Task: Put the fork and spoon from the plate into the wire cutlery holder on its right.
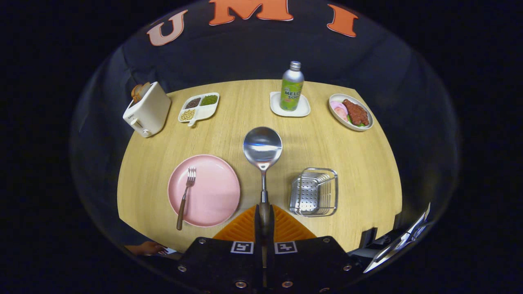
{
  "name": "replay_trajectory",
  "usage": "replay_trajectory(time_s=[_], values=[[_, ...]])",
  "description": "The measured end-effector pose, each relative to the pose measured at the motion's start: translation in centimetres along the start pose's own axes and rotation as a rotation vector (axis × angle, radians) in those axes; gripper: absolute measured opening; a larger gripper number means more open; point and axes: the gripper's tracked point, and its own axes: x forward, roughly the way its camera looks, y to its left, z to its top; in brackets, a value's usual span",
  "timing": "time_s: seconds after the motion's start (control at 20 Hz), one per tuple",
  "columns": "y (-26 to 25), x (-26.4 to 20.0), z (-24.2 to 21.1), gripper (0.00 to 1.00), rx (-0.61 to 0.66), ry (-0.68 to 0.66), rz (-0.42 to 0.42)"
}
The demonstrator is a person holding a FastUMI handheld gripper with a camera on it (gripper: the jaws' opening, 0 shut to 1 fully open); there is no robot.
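My gripper (264,214) is shut on the dark handle of a metal spoon (262,149), which sticks out straight ahead of the orange fingers (245,226) with its bowl up over the table. To the left of the fingers lies a pink plate (212,192) with a fork (186,195) on its left side, the brown handle hanging over the near rim. Right of the fingers stands the wire cutlery holder (314,192) on the table.
On the far side of the round wooden table (351,163) stand a white toaster (148,110) with bread, a divided dish of beans (199,107), a green bottle (292,86) on a white coaster and a plate of food (351,112). A hand (146,247) rests at the near left edge.
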Motion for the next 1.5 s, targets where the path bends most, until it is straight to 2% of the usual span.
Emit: replay_trajectory(time_s=[0.2,0.8,1.2,1.5], values=[[-3.7,0.2,-2.3,0.04,-0.019,0.109,-0.036],[-7.2,1.4,-5.3,0.04,-0.155,0.413,0.041],[-8.0,3.4,-5.5,0.07,-0.134,0.618,0.108],[-7.7,4.8,-4.3,0.07,-0.113,0.65,0.117]])
